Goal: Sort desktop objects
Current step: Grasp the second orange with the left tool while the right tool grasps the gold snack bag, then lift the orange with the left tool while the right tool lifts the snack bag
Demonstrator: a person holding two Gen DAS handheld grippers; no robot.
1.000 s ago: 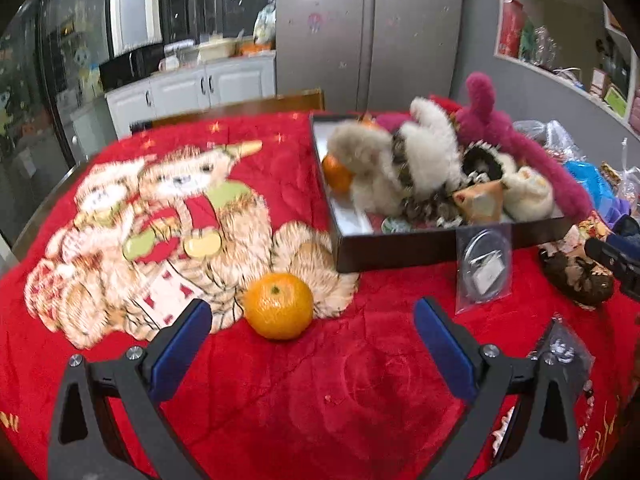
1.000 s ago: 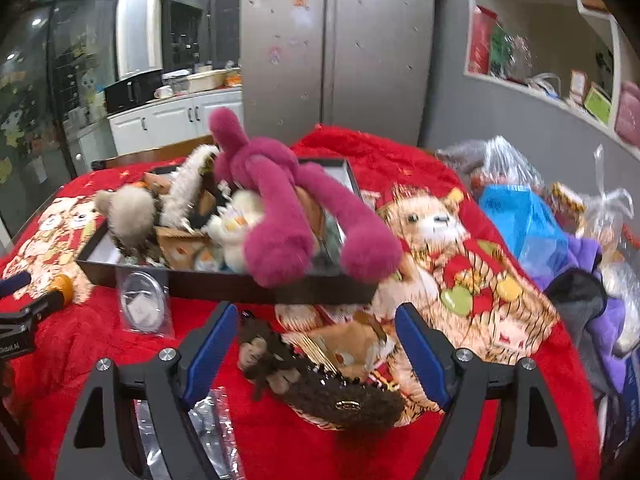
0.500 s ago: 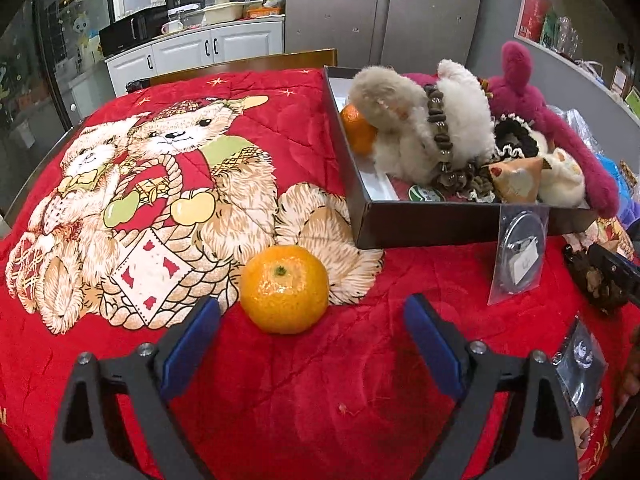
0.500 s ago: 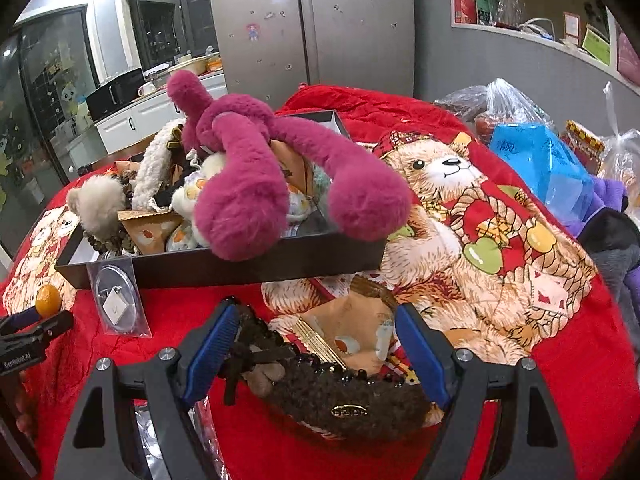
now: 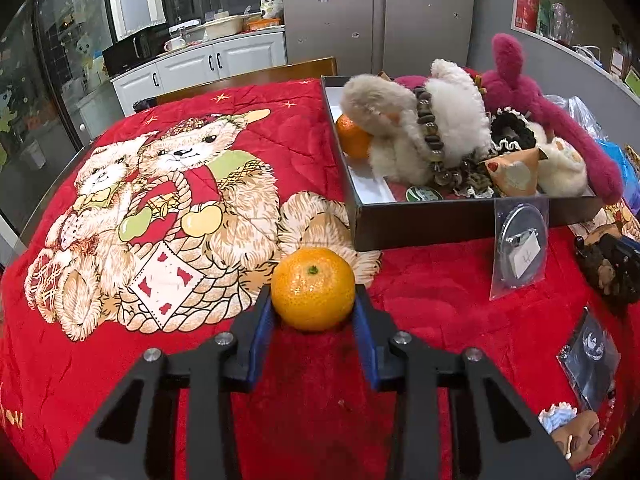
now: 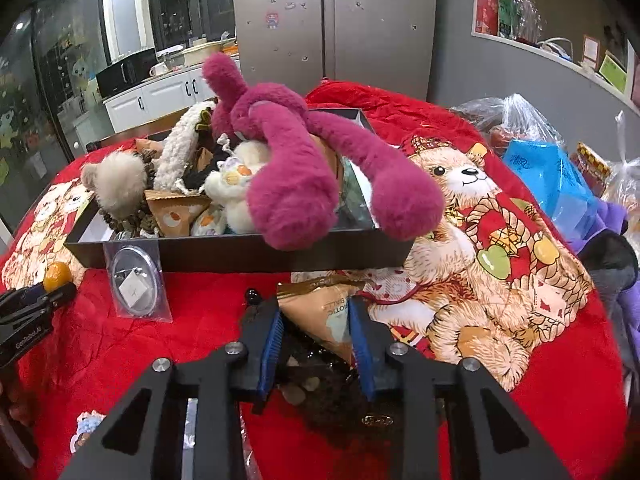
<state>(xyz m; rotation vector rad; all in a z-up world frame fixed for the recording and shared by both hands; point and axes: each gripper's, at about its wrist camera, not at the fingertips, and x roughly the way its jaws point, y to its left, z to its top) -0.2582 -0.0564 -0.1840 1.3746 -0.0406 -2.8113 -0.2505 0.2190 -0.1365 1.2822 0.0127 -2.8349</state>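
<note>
**Both tools clamped: left on orange, right on dark furry item**

Left wrist view:
- Left tool (image 5: 314,312) has just been closing; the blue pads (image 5: 262,326) now press both sides of the orange (image 5: 313,289). Pinching it.
- Orange sits on the red blanket (image 5: 432,308) over the table, stem end up, near the front left corner of the box (image 5: 420,222).
- Box is dark, shallow, packed: second orange (image 5: 352,138) at its far left wall, under a beige plush (image 5: 376,104); white plush (image 5: 456,128) wearing a bead string (image 5: 430,128); magenta plush (image 5: 560,120) along the right side, overhanging the wall.
- Clear bag (image 5: 520,248) with a round disc leans upright against the box front.
- Right tool just visible at the right edge, on a dark furry item (image 5: 604,270).

Right wrist view:
- Right tool (image 6: 316,334) has just been closing; its pads (image 6: 272,340) squeeze the dark furry item (image 6: 332,392), which lies on the blanket (image 6: 552,380). Pinching it.
- A tan triangular packet (image 6: 324,308) also pokes up between the pads; cannot tell whether it is gripped too.
- Box (image 6: 240,250) lies just beyond, magenta plush (image 6: 296,176) limbs hanging over its front wall.
- Clear bag (image 6: 134,280) stands against the box front, left.
- Left tool (image 6: 52,290) at the left edge, orange (image 6: 57,275) at its tips.
- Blue bag (image 6: 548,176) and other bags on the far right of the table.
</note>
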